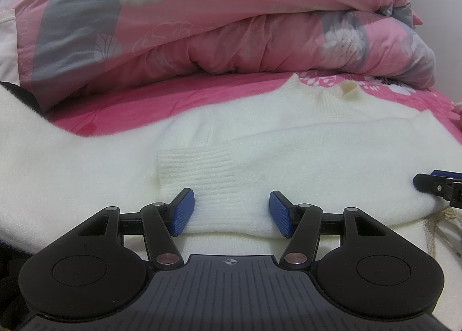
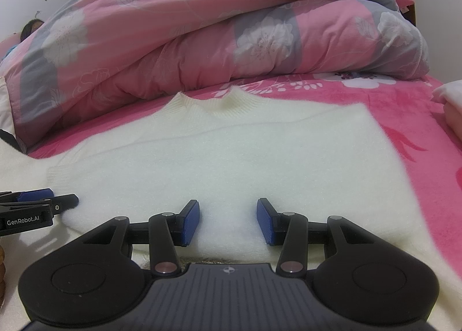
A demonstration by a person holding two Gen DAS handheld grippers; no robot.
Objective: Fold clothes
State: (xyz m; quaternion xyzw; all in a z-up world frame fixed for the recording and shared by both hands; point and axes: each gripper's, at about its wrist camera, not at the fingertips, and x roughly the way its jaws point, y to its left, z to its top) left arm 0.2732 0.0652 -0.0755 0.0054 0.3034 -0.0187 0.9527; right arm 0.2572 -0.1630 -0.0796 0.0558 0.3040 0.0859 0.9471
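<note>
Right wrist: white sweater (image 2: pixel 231 152) flat on bedspread (image 2: pixel 404 117).

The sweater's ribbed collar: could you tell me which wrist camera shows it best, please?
The right wrist view: the ribbed collar of the white sweater sits near centre, its whole curve visible against the pink bedsheet. The left wrist view shows the collar off to the right and flatter.
</note>
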